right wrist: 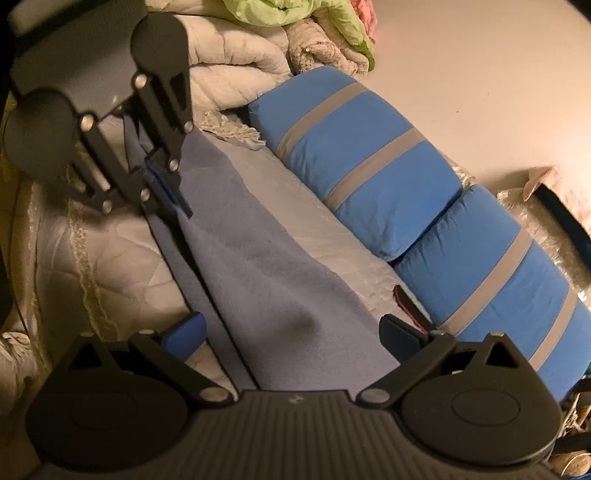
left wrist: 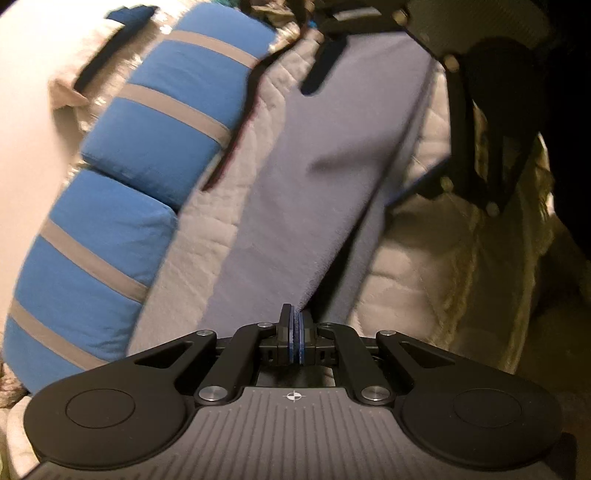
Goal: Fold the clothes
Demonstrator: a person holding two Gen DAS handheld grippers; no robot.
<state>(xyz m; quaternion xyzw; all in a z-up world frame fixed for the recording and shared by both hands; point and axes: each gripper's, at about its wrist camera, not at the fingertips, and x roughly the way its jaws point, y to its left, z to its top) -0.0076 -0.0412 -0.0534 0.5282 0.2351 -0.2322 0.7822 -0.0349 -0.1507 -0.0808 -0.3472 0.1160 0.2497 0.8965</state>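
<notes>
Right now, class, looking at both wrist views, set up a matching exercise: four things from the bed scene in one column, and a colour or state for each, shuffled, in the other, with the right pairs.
Things:
1. left claw
2. right claw
3. pillows
4. crumpled blanket

Colours or states:
A. light green, heaped at the far end
B. open, jaws spread over the cloth
C. shut on the lavender cloth
D. blue with grey stripes

Pairs: 1-C, 2-B, 3-D, 4-A

Matt, fleecy cloth garment (left wrist: 325, 177)
</notes>
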